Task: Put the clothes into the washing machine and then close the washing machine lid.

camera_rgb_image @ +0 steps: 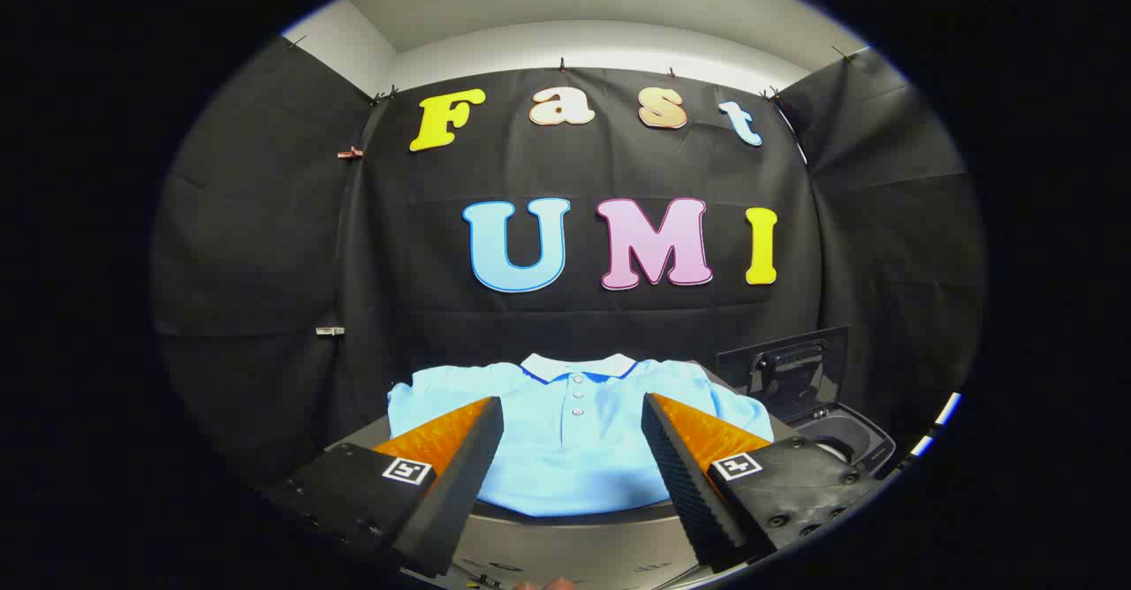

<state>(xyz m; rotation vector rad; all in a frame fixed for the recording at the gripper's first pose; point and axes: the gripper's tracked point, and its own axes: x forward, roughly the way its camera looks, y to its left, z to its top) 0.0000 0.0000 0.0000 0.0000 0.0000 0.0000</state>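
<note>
Jaws: my jaws [573,418] stand wide apart with nothing held between them; the two fingers [459,457] have orange backs and black ribbed pads, and each carries a small square marker.
Shirt: a light blue polo shirt [574,440] lies spread flat, front up, just ahead of my fingers and showing in the gap between them. Its white collar with a dark blue edge points away from me, and three small buttons run down the placket.
Surface: the shirt rests on a grey surface [574,546] whose rounded near edge passes under my fingers; I cannot tell whether this is a machine top or a plain counter.
Washing machine: the washing machine [839,435] sits to the right of the shirt, just beyond my right finger. It is dark, with a rounded opening.
Lid: its lid [786,365] stands raised, tilted up and back against the black cloth wall, so the opening is uncovered.
Contents: the part of the opening I can see looks dark; I cannot tell what, if anything, lies inside.
Shirt versus machine: the shirt is wholly outside the machine, its right sleeve near the lid's base.
</note>
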